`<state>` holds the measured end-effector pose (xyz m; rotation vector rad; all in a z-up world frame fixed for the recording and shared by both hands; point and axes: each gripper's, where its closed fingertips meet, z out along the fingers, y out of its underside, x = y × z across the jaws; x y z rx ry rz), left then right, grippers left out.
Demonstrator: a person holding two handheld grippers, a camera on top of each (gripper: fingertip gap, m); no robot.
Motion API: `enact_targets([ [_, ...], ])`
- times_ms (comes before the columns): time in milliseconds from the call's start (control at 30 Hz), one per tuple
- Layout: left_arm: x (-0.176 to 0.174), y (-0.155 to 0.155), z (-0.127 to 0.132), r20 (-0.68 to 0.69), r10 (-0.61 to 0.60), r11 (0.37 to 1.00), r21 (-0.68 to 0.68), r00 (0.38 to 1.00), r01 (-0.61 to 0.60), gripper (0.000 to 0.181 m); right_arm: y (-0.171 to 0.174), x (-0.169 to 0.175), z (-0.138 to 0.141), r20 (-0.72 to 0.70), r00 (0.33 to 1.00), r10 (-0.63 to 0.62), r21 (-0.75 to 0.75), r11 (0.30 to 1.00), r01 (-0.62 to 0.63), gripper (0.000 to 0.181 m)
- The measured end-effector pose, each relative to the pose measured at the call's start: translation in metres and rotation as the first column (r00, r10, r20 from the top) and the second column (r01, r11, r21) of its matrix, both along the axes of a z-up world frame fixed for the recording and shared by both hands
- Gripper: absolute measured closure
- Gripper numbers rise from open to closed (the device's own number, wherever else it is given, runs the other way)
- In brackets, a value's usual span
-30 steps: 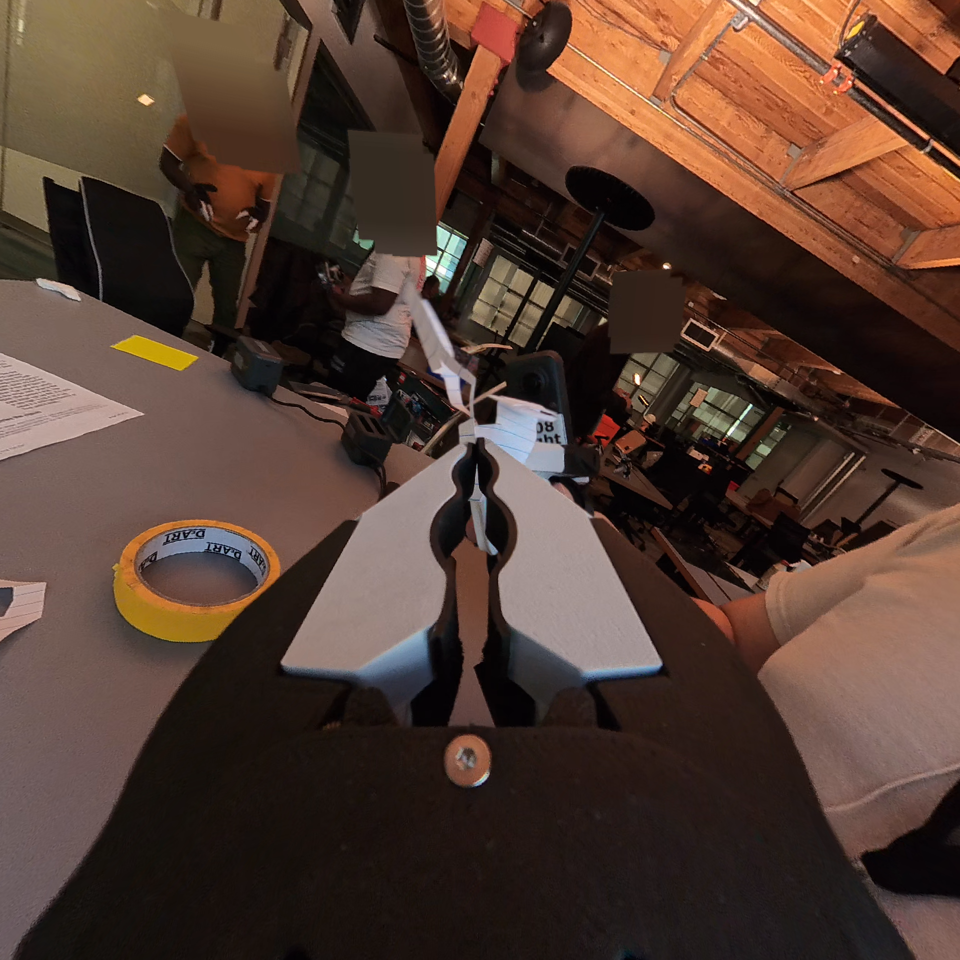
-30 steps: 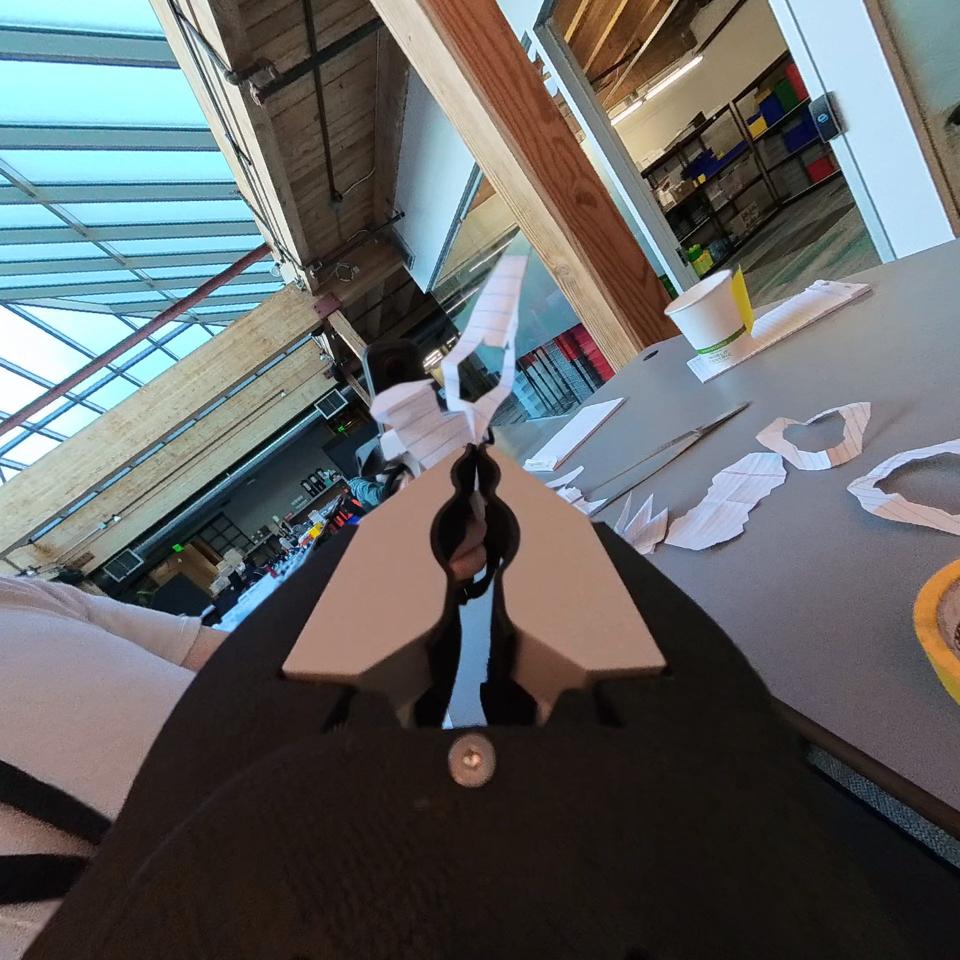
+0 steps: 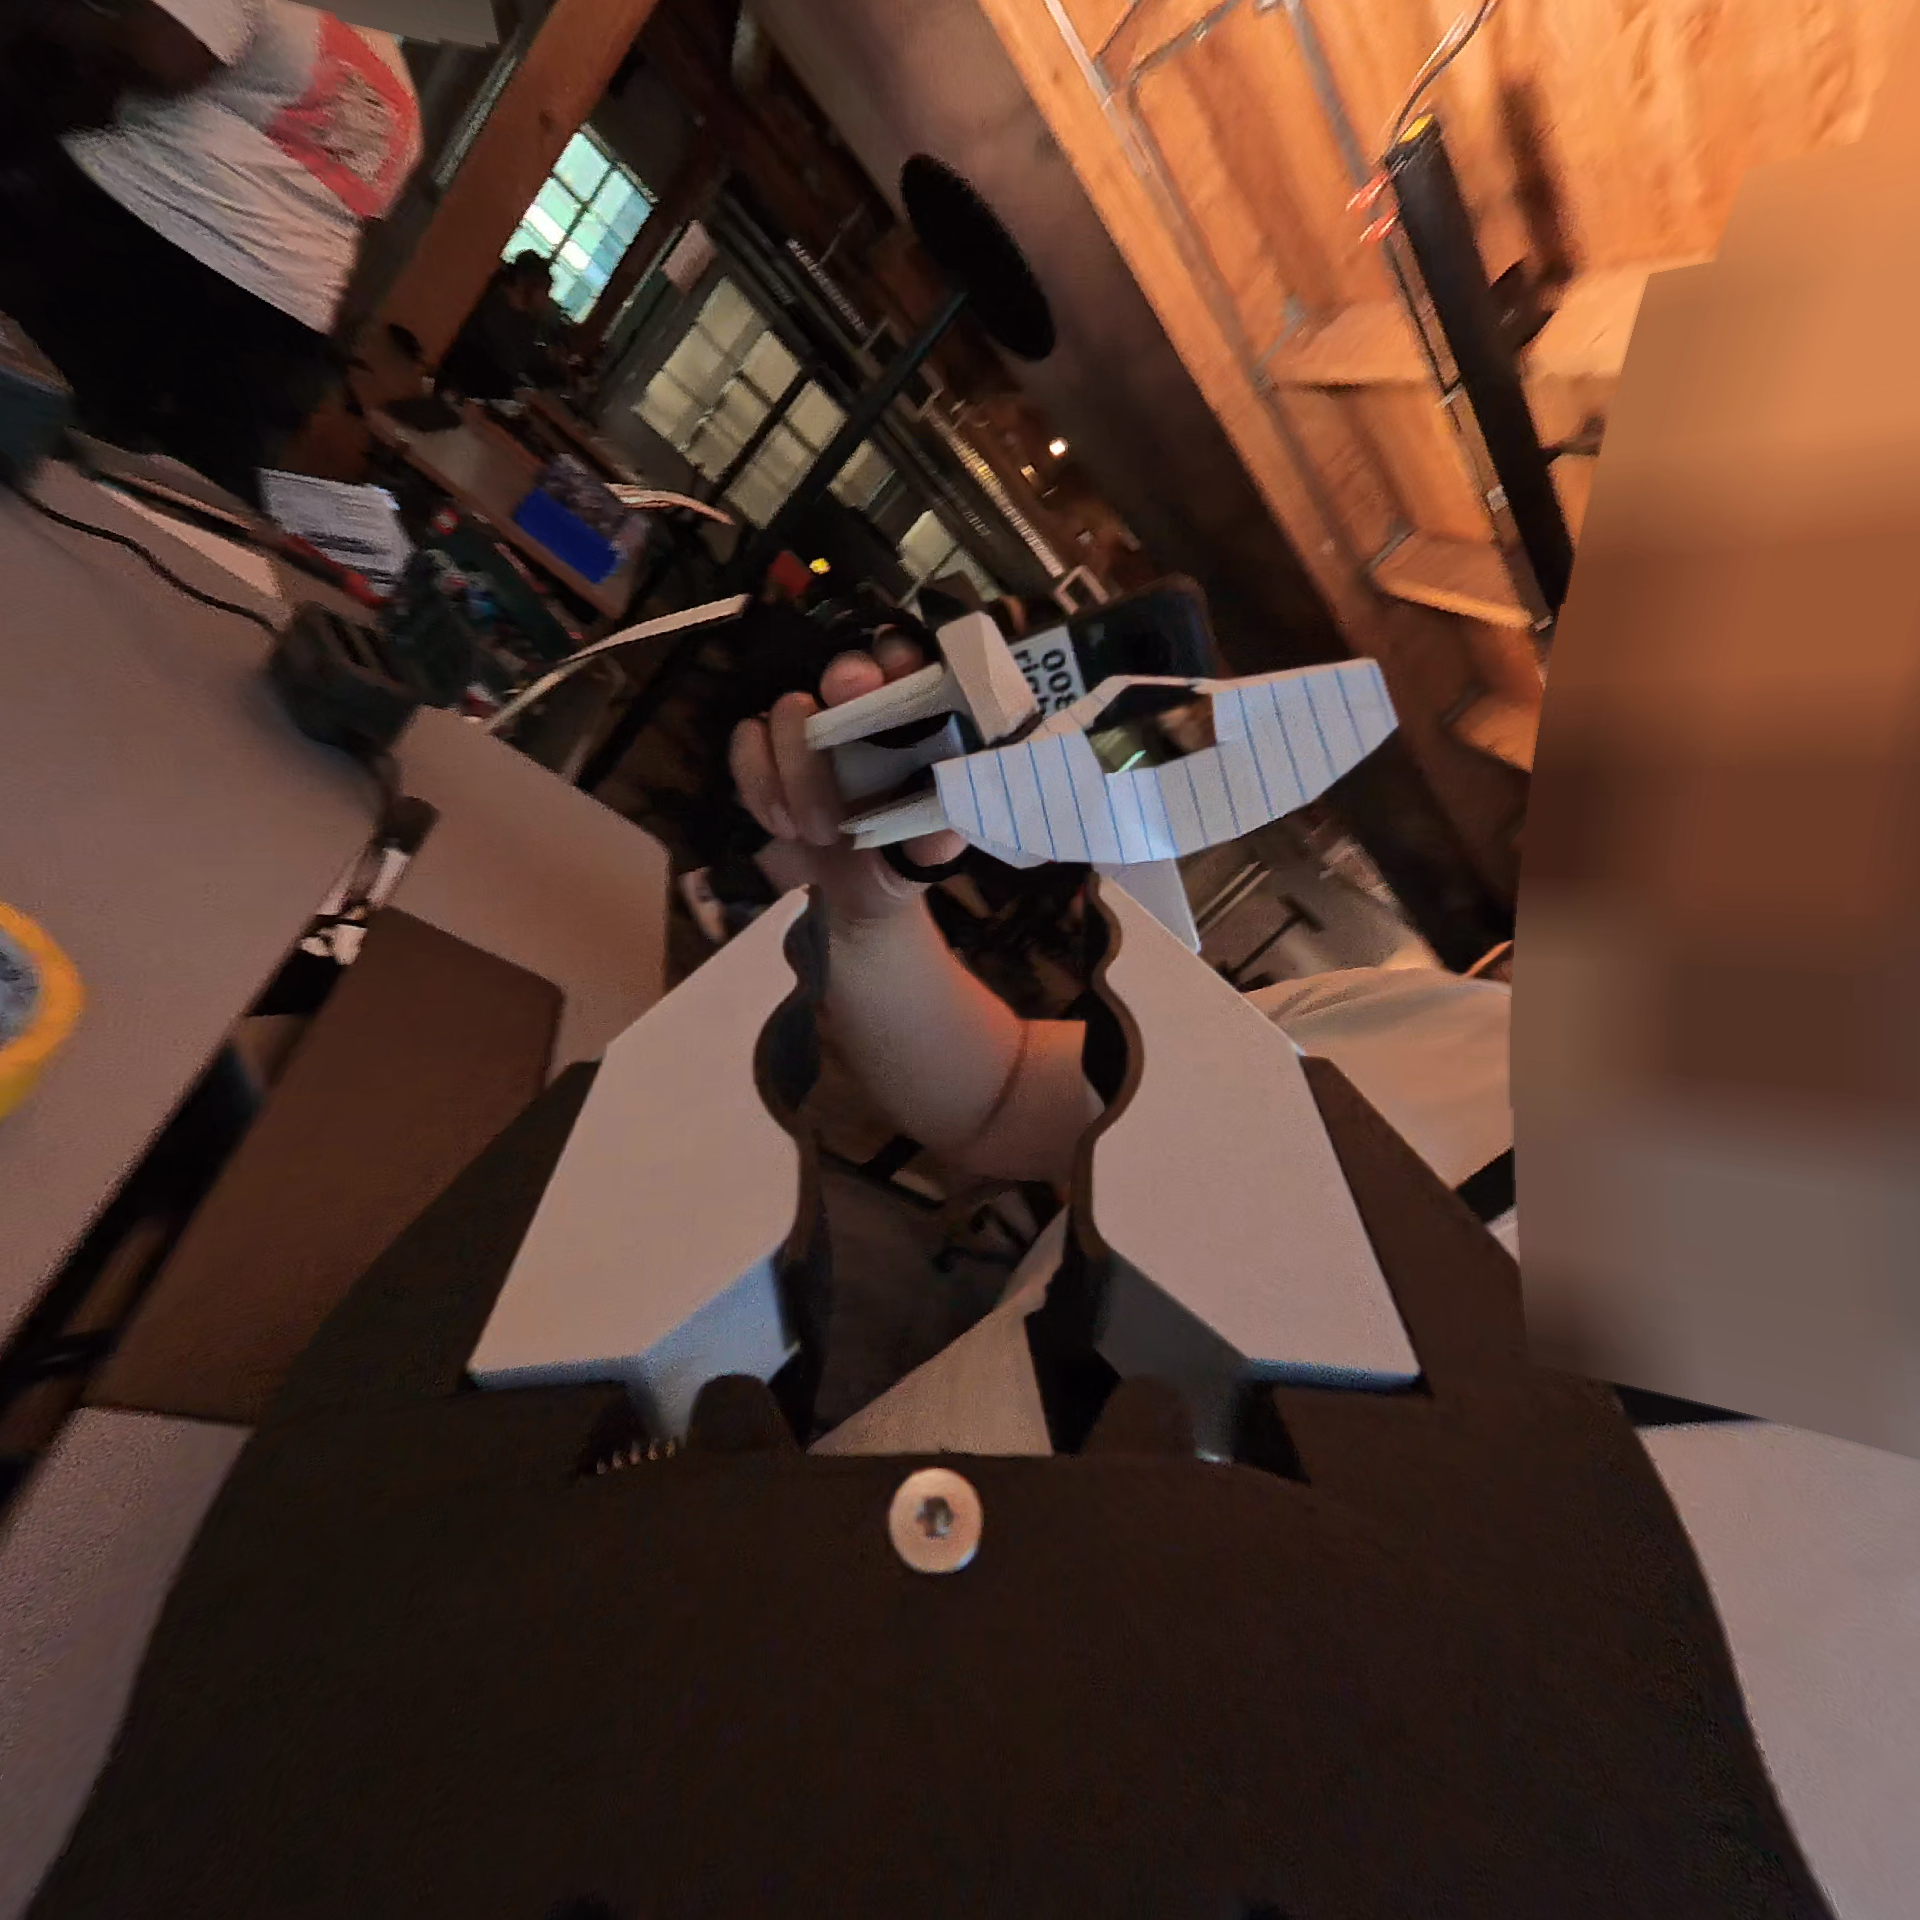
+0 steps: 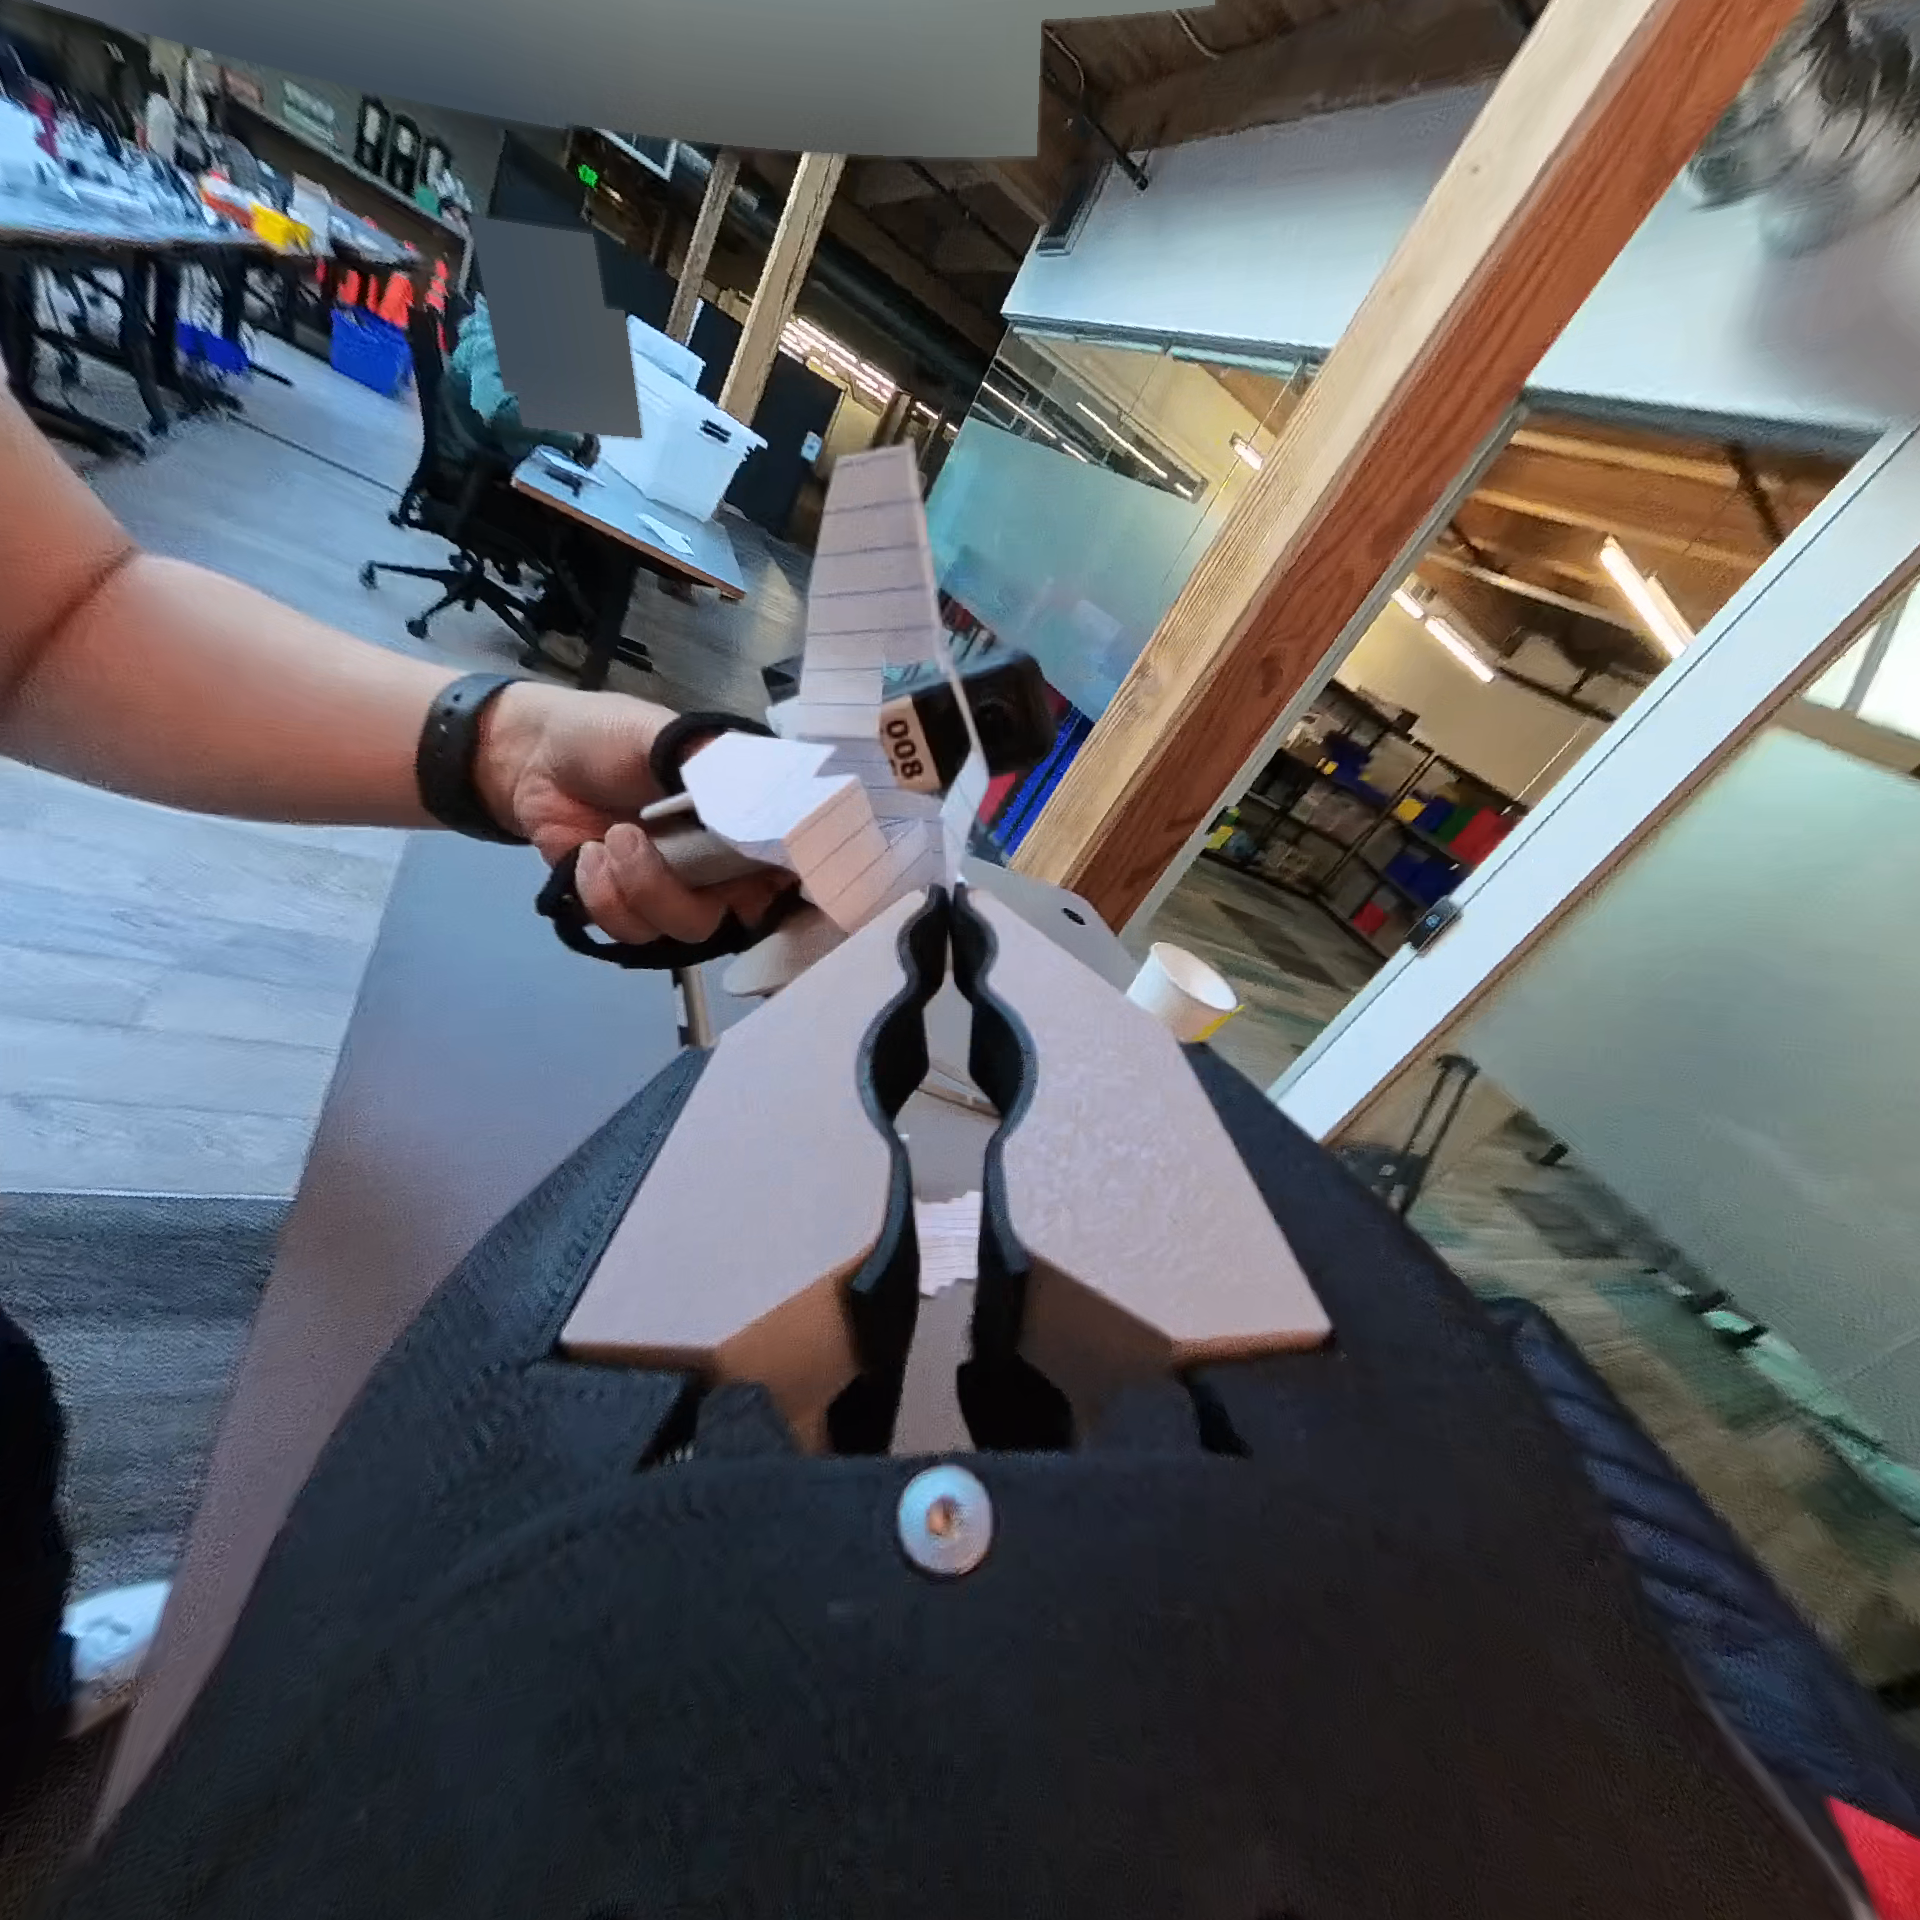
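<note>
Right claw (image 4: 948, 902) pinches lined paper (image 4: 868, 623) | left claw (image 3: 951, 914) agape

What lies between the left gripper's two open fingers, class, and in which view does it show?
In the left wrist view, a person's wrist fills the gap of the left gripper; farther off, the right gripper clamps lined paper.

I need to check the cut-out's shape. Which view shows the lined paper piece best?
The left wrist view: the lined paper piece faces the camera broadside, its hole visible, pinched by the right gripper. The right wrist view shows it folded and foreshortened, rising from the shut fingertips.
</note>
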<state>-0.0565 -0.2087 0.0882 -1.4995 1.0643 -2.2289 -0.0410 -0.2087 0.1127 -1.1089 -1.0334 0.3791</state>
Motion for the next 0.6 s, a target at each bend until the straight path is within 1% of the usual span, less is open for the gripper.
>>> enact_targets([
  [33,0.001,-0.002,0.001,0.017,-0.027,0.998,-0.05,0.999,0.028,0.135,-0.001,-0.002,0.001,0.023,1.0,-0.007,0.032,0.999,0.006,0.181],
  [133,0.006,-0.013,0.006,0.069,-0.097,0.985,-0.136,0.993,0.106,0.132,0.002,-0.003,-0.001,0.056,0.997,-0.044,0.063,0.997,0.04,0.181],
  [200,0.008,-0.015,0.012,0.115,-0.111,0.976,-0.173,0.987,0.13,0.133,0.004,-0.004,-0.003,0.072,0.995,-0.063,0.08,0.995,0.057,0.181],
  [267,0.011,-0.014,0.013,0.134,-0.089,0.981,-0.16,0.987,0.11,0.133,0.008,-0.004,-0.01,0.083,0.993,-0.079,0.066,0.995,0.073,0.181],
  [333,0.012,-0.008,0.008,0.137,-0.038,0.987,-0.148,0.99,0.059,0.135,0.011,-0.004,-0.018,0.071,0.994,-0.08,0.014,0.997,0.079,0.181],
  [367,0.014,-0.002,0.0,0.111,0.0,0.99,-0.142,0.994,0.016,0.138,0.013,-0.004,-0.025,0.054,0.996,-0.068,-0.047,0.996,0.07,0.181],
  [400,0.014,0.005,-0.014,0.066,0.045,0.991,-0.128,0.997,-0.036,0.14,0.018,-0.004,-0.036,0.032,0.998,-0.062,-0.139,0.988,0.065,0.181],
  [467,0.007,0.022,-0.048,-0.042,0.162,0.984,-0.069,0.986,-0.165,0.14,0.032,0.002,-0.067,-0.015,0.995,-0.095,-0.325,0.942,0.085,0.181],
  [500,-0.001,0.033,-0.071,-0.121,0.238,0.971,-0.011,0.964,-0.241,0.14,0.039,0.005,-0.087,-0.019,0.994,-0.11,-0.414,0.906,0.092,0.181],
  [533,-0.014,0.044,-0.095,-0.199,0.319,0.948,0.062,0.927,-0.313,0.138,0.046,0.007,-0.11,-0.004,0.992,-0.123,-0.503,0.858,0.104,0.181],
  [600,-0.05,0.064,-0.135,-0.326,0.472,0.881,0.217,0.819,-0.421,0.136,0.063,0.01,-0.146,0.062,0.987,-0.15,-0.608,0.778,0.157,0.181],
])
